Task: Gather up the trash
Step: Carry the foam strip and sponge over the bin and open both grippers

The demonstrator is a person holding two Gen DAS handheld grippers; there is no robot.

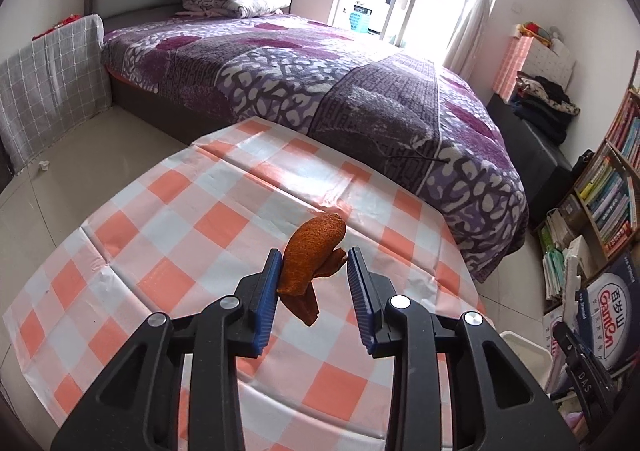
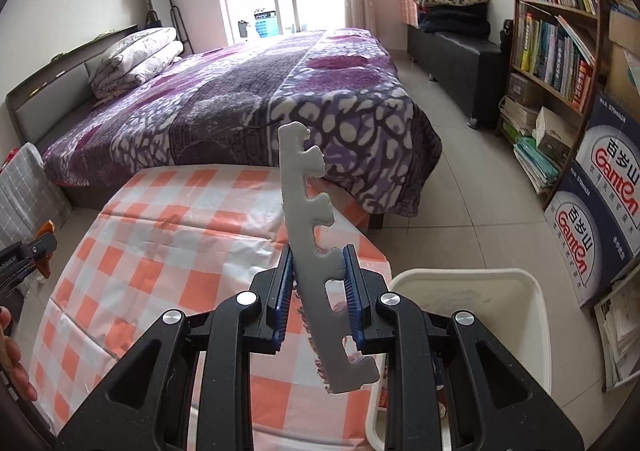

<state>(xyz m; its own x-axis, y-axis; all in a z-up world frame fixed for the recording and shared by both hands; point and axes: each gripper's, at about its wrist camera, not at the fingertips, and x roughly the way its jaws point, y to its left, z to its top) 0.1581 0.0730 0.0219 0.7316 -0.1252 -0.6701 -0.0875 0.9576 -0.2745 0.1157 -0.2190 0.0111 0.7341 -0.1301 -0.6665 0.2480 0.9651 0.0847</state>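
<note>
Over a checked tablecloth (image 1: 168, 211) at the foot of a purple bed (image 1: 320, 75), I hold one piece of trash in each tool: my left gripper (image 1: 314, 271) has a curl of orange peel (image 1: 310, 263) between its blue pads, lifted clear of the cloth, and my right gripper (image 2: 319, 271) pinches a notched strip of grey foam (image 2: 310, 227) that stands nearly upright. The white bin (image 2: 532, 315) waits just beside the table on my right, so both drops are, I judge, still to come. The cloth shows no other litter, though its near edge is cut off by my own arms. The peel touches the left pad; whether the right pad presses it I cannot tell. The bin's contents are mostly hidden.
</note>
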